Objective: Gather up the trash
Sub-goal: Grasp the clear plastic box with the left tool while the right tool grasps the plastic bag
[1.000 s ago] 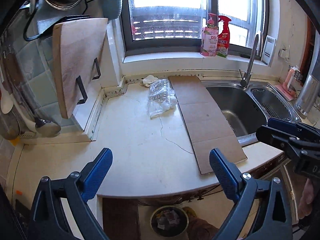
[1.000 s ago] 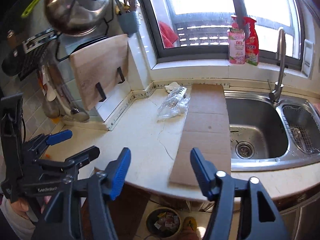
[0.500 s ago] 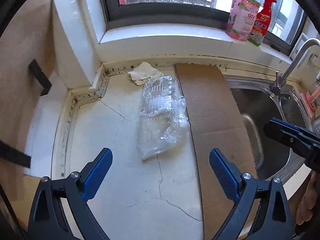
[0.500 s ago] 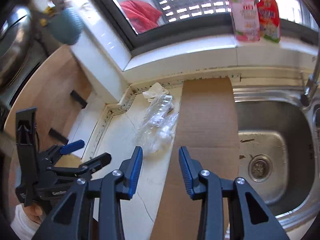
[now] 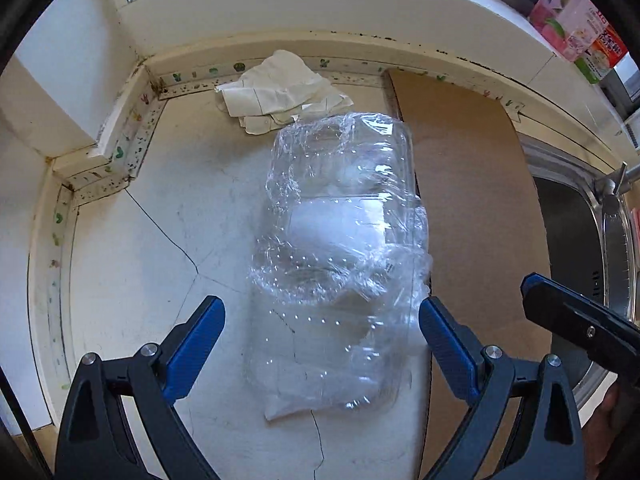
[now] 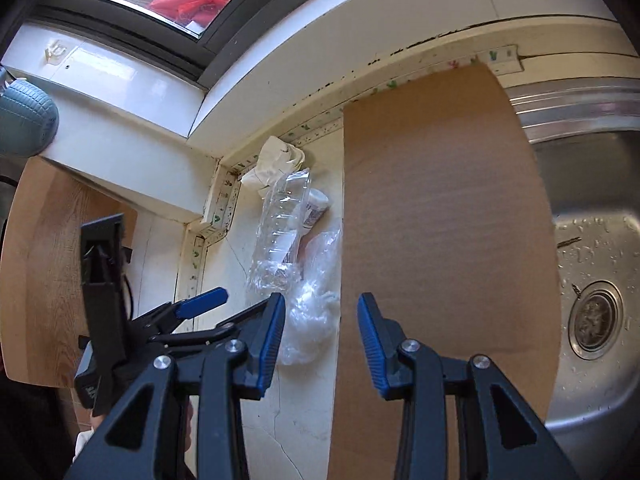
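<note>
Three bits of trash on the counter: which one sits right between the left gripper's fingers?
The clear plastic container, lying between the open left gripper fingers. The crumpled white paper sits farther back by the wall, and the cardboard sheet lies outside them, toward the sink.

Cardboard sheet (image 5: 472,208) near end cut off; bottle (image 5: 576,24) partly cropped.

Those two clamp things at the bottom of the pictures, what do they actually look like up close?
Each gripper, left and right, is a matte black plastic frame with triangular cut-outs and silver screw heads. Its two fingers end in bright blue ribbed pads. No cables or sleeves show; faint white lettering on the left one's body is unreadable.
</note>
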The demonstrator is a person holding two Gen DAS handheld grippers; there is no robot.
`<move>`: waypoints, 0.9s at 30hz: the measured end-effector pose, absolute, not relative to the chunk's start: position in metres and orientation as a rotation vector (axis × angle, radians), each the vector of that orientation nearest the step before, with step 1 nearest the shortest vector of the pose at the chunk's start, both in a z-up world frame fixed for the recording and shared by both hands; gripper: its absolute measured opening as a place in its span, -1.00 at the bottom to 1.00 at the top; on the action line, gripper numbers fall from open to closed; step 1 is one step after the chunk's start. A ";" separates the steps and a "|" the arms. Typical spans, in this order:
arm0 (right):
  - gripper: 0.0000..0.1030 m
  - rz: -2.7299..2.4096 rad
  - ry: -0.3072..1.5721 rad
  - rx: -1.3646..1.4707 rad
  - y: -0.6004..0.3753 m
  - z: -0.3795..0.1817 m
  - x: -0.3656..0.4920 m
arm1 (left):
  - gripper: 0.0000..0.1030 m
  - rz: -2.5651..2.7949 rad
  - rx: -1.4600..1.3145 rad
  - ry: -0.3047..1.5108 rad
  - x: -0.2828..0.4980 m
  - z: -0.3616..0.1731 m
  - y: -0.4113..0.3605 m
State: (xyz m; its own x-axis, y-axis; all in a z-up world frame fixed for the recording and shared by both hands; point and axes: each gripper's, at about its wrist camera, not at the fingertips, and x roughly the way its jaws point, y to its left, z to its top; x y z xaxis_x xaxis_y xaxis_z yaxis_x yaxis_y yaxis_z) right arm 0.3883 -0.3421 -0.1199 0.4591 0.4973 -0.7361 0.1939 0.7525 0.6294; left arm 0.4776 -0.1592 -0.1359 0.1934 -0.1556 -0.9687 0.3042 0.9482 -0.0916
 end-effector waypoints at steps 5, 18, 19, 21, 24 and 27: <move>-0.26 0.220 1.115 0.739 -0.343 -0.128 0.393 | 0.88 -0.355 0.051 1.363 0.485 -0.150 -0.154; -0.26 0.261 1.167 0.699 -0.326 -0.142 0.398 | 0.69 -0.357 -0.055 1.270 0.460 -0.144 -0.134; -0.26 0.267 1.168 0.689 -0.323 -0.141 0.398 | 0.69 -0.349 -0.073 1.257 0.457 -0.141 -0.132; -0.21 0.285 1.172 0.673 -0.317 -0.141 0.400 | 0.69 -0.337 -0.106 1.237 0.450 -0.134 -0.123; -0.07 0.302 1.184 0.646 -0.306 -0.141 0.403 | 0.69 -0.313 -0.150 1.213 0.436 -0.125 -0.105; -0.06 0.304 1.187 0.609 -0.296 -0.141 0.408 | 0.69 -0.276 -0.171 1.193 0.419 -0.118 -0.086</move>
